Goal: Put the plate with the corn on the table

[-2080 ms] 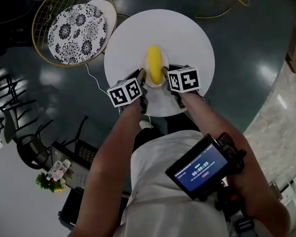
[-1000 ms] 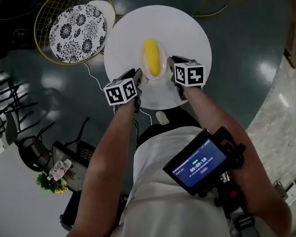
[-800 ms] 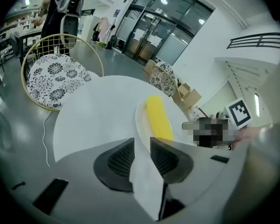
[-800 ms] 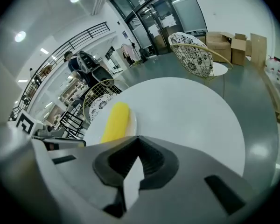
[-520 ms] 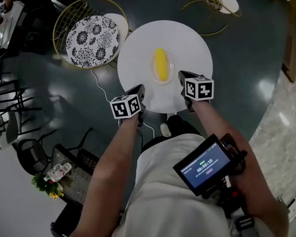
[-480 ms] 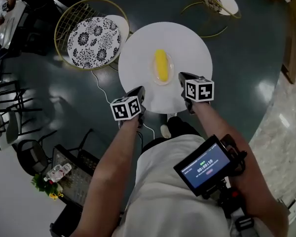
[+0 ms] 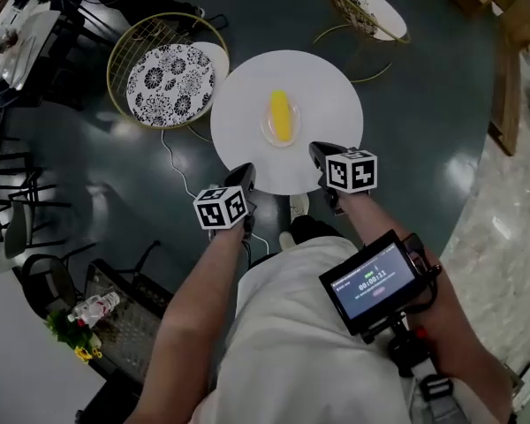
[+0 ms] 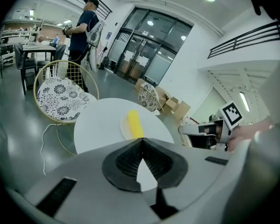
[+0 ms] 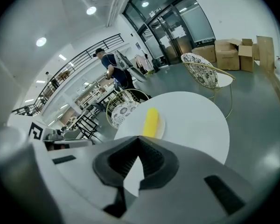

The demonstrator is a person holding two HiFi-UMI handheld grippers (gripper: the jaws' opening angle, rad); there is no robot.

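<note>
Plate [image 7: 268, 132] with corn [image 7: 281, 116] on table [image 7: 331, 91], left gripper [image 8: 141, 141] and right gripper [image 9: 139, 139] jaws clenched empty

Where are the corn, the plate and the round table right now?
corn [image 7: 281, 116], head view, middle of the cob.
plate [image 7: 268, 128], head view, rim left of the corn.
round table [image 7: 331, 91], head view, bare top right of the plate.

Smooth matt white table [image 7: 331, 104], glossy dark floor [image 7: 428, 104].

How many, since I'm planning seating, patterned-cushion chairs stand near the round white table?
2. One chair sits beside the table at the head view's upper left; the second chair stands beyond it, upper right. Others may be hidden.
</note>
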